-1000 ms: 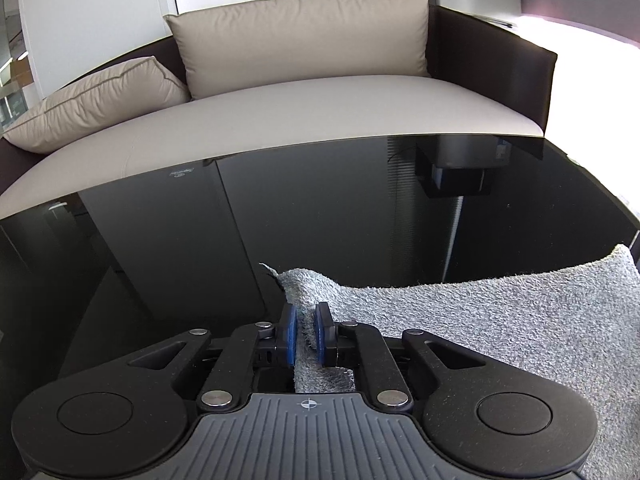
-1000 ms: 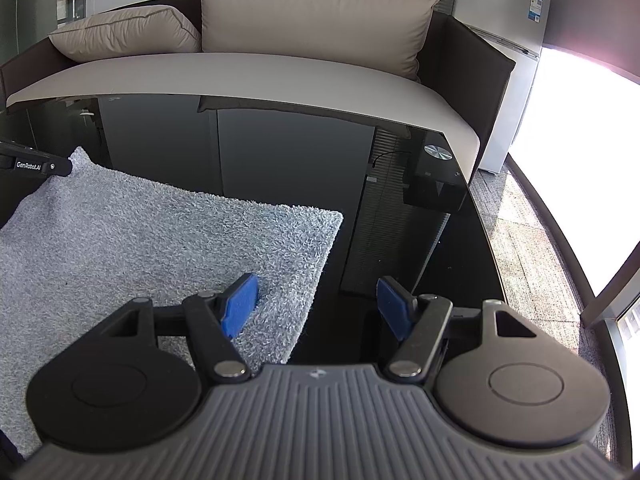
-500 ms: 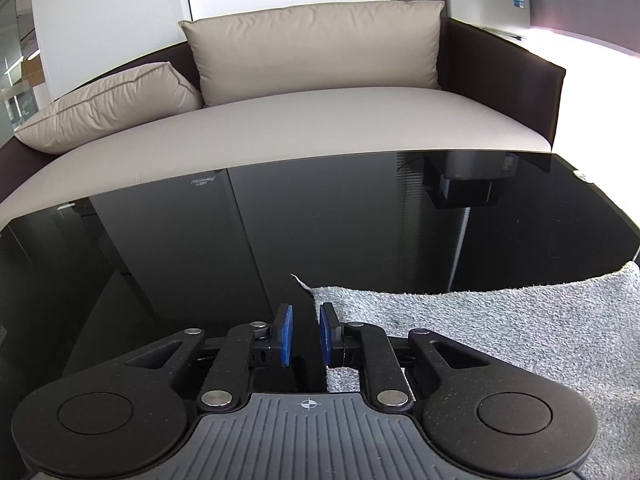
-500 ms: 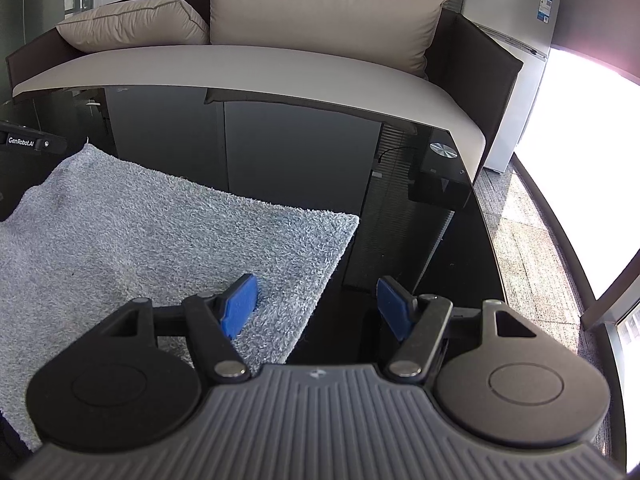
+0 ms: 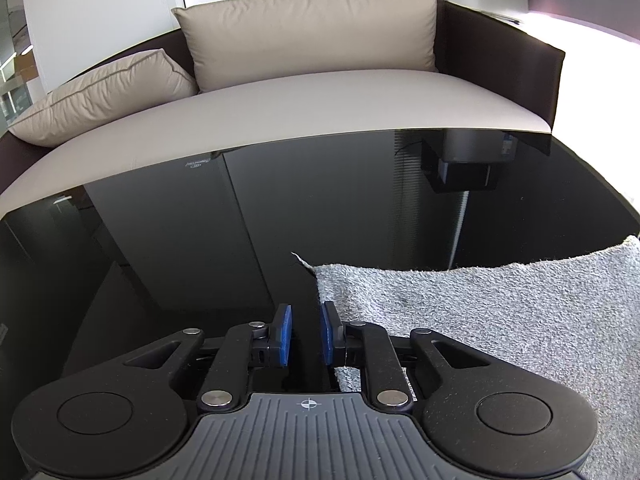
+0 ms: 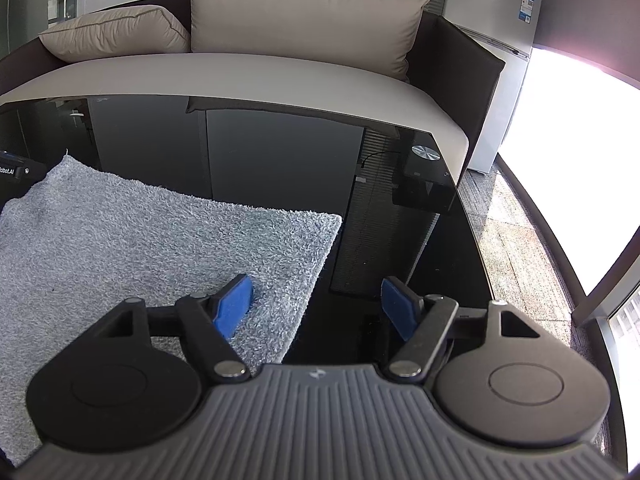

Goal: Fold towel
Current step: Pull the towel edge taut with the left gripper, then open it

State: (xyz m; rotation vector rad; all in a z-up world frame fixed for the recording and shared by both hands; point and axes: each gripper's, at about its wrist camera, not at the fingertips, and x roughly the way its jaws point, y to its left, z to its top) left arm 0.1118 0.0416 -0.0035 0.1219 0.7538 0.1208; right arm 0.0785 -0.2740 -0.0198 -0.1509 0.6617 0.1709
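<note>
Since a second earlier, the left hand-held gripper (image 5: pixel 304 334) had let go of the fluffy grey terry towel (image 5: pixel 500 312), pads slightly parted. That towel (image 6: pixel 152 248) lay flat mid-bench; the right hand-held gripper (image 6: pixel 316 304) straddled its right edge, spread wide. Further folding probably remained.

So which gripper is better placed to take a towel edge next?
Probably the right gripper: wide open, it straddles the towel edge, one pad over cloth. The left gripper is only slightly open beside the towel's left edge.
</note>
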